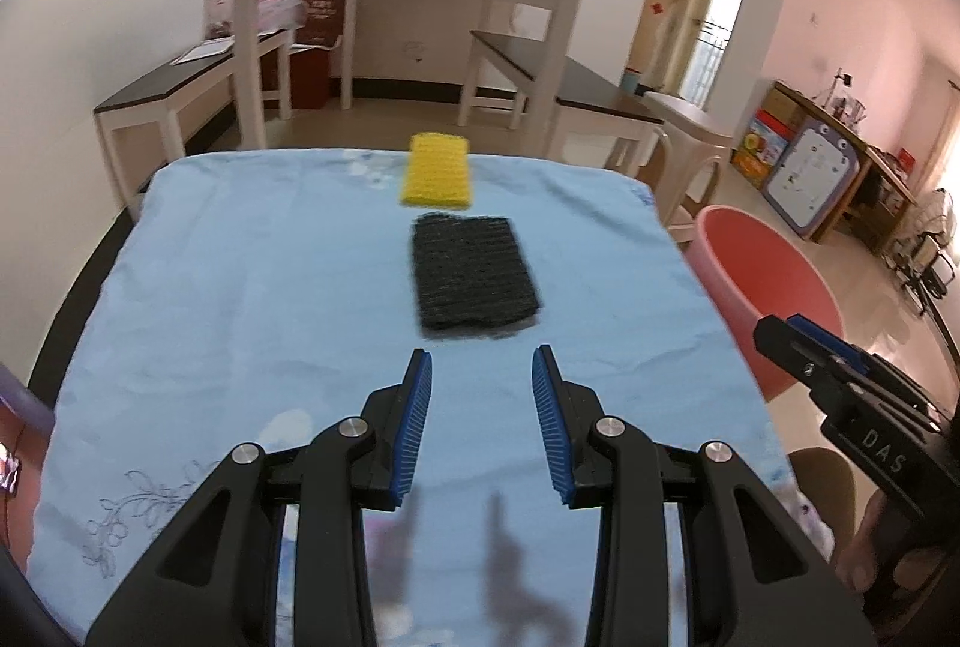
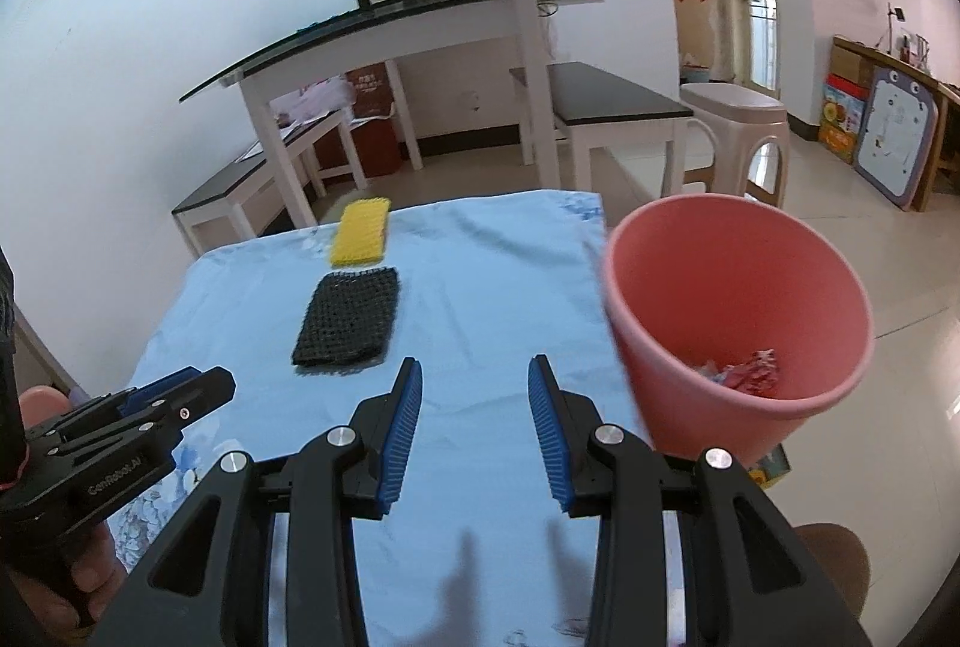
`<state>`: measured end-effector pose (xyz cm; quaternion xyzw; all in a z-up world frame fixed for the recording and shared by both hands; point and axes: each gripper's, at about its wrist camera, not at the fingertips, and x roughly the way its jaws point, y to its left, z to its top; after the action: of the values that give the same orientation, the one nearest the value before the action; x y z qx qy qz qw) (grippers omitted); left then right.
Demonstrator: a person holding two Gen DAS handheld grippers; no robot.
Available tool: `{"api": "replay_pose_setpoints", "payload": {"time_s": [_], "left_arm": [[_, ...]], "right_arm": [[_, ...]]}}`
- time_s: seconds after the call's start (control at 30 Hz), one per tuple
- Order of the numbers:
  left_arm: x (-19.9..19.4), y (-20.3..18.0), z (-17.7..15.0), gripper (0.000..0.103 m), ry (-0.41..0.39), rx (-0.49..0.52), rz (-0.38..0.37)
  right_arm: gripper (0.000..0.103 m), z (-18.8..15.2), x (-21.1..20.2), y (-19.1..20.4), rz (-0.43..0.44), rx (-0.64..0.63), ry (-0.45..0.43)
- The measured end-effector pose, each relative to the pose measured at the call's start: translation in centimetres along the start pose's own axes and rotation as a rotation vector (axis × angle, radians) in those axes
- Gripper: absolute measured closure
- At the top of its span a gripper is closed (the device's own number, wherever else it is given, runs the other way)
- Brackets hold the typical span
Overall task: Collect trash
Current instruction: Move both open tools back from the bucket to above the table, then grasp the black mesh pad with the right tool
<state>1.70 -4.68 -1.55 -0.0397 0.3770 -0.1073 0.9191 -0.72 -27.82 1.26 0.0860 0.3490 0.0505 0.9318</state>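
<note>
Both tongs, left gripper (image 1: 482, 365) and right gripper (image 2: 474, 374), gape empty; next likely grasps the black pad (image 1: 472, 279) just ahead, pink bin (image 2: 738, 311) rightward.

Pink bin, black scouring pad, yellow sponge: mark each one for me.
pink bin (image 2: 654, 323): right wrist view, on its outer wall.
black scouring pad (image 1: 471, 278): left wrist view, middle of its top face.
yellow sponge (image 1: 436, 170): left wrist view, middle of its top face.

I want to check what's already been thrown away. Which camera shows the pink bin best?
The right wrist view: the pink bin shows its whole rim and its inside, with crumpled wrappers at the bottom. The left wrist view catches only part of it beside the table, its contents hidden.
</note>
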Motion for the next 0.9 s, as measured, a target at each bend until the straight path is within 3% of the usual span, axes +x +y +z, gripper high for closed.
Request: {"api": "replay_pose_setpoints", "payload": {"time_s": [0.07, 0.2, 0.67, 0.9], "left_arm": [[-0.1, 0.8, -0.1, 0.068, -0.001, -0.008, 0.013], [-0.1, 2.6, -0.2, 0.068, -0.008, -0.026, 0.049], [1.3, 7.4, 0.6, 0.068, 0.022, -0.105, 0.091], [2.0, 8.9, 1.2, 0.068, 0.035, -0.142, 0.104]], "right_arm": [[0.067, 0.1, 0.5, 0.6, 0.005, -0.010, 0.005], [0.055, 0.4, 1.3, 1.8, 0.025, -0.015, 0.000], [0.055, 1.6, 7.7, 5.3, 0.133, -0.012, 0.099], [0.055, 2.3, 11.6, 6.1, 0.139, -0.018, 0.134]]}}
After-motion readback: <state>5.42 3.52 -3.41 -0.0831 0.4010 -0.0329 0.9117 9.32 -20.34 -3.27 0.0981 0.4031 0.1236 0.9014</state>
